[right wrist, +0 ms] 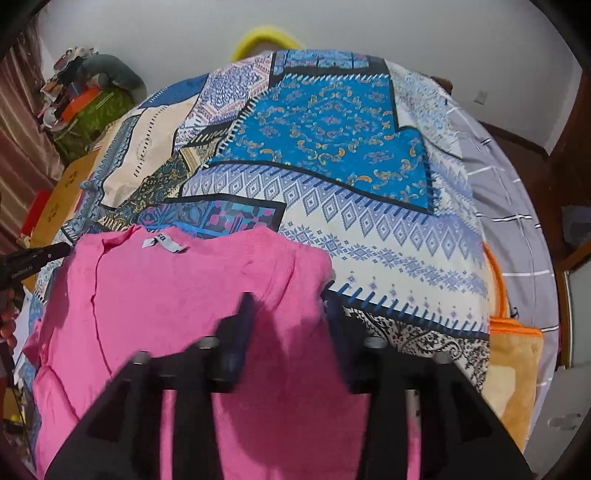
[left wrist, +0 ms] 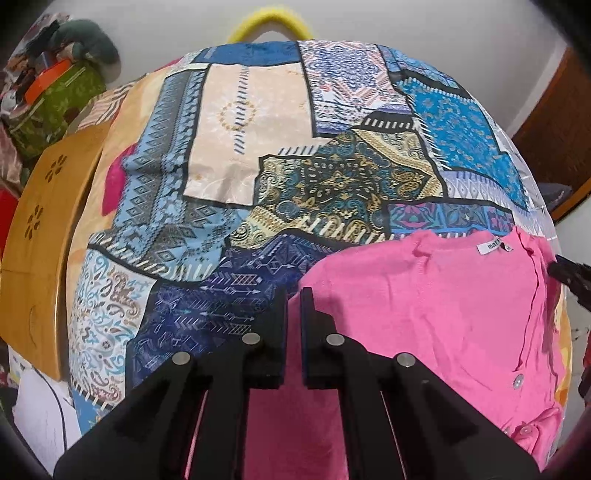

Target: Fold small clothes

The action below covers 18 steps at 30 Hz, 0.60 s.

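- One bright pink knitted cardigan lies on the bed.
- One white neck label is sewn into its collar.
- Two pale round buttons show on its front edge.
- One patchwork-print bedsheet in blues, cream and teal covers the bed.
- One grey sheet with white check lines lies at the far side.
- One orange-edged tan fleece blanket sits near it.
- One yellow curved padded ring peeks over the bed's far edge.
- One carved yellow-brown wooden board stands alongside the bed.
- Two black two-finger grippers: the left gripper and the right gripper.
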Each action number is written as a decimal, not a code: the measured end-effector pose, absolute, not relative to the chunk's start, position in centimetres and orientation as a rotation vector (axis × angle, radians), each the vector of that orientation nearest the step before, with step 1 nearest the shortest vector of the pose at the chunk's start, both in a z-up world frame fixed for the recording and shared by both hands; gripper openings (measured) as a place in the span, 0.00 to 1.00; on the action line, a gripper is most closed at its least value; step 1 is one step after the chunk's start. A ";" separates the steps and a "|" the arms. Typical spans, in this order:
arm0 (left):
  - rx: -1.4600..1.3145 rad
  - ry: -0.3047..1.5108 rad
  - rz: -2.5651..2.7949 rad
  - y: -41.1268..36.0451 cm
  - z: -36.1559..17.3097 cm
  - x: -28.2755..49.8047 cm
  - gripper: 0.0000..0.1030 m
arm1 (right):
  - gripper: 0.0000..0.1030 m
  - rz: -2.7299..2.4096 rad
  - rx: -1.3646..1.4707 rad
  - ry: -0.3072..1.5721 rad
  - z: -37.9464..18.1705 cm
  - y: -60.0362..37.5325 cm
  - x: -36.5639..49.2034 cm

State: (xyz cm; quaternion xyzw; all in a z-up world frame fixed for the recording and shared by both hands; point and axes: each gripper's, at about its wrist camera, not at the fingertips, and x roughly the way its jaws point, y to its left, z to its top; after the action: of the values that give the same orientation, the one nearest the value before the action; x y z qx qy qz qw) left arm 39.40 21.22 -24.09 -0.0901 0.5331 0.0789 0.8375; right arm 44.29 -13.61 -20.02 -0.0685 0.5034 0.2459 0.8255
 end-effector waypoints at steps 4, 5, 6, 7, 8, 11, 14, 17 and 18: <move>-0.204 1.096 0.184 21.8 -22.4 38.4 0.04 | 0.41 0.525 -0.148 1.029 -18.0 -14.0 43.1; -0.197 1.076 0.191 21.8 -21.5 37.9 0.05 | 0.42 0.526 -0.144 1.020 -17.4 -14.1 42.8; -0.193 1.063 0.195 21.9 -20.8 37.6 0.05 | 0.43 0.528 -0.140 1.007 -16.7 -14.1 42.4; -0.191 1.048 0.197 21.9 -20.2 37.2 0.06 | 0.45 0.529 -0.134 0.989 -15.9 -14.2 41.9; -0.191 1.033 0.198 22.0 -19.4 36.7 0.08 | 0.46 0.530 -0.129 0.974 -15.2 -14.3 41.5; -0.197 0.985 0.195 22.1 -17.0 34.9 0.13 | 0.46 0.542 -0.100 0.931 -12.9 -14.6 40.1; -0.173 0.936 0.205 21.9 -14.6 32.6 0.21 | 0.46 0.548 -0.097 0.889 -10.8 -14.5 38.4; -0.152 0.894 0.217 21.9 -12.8 30.4 0.39 | 0.53 0.562 -0.109 0.844 -9.1 -14.1 36.4; -0.146 0.876 0.224 21.9 -12.2 29.4 0.43 | 0.57 0.564 -0.108 0.831 -8.6 -14.1 35.7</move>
State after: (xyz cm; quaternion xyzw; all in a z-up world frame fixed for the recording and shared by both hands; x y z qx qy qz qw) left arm 29.42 21.91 -12.22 -0.0704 0.4230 0.1082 0.8969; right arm 35.70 -14.06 -8.62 -0.0517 0.3978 0.2704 0.8752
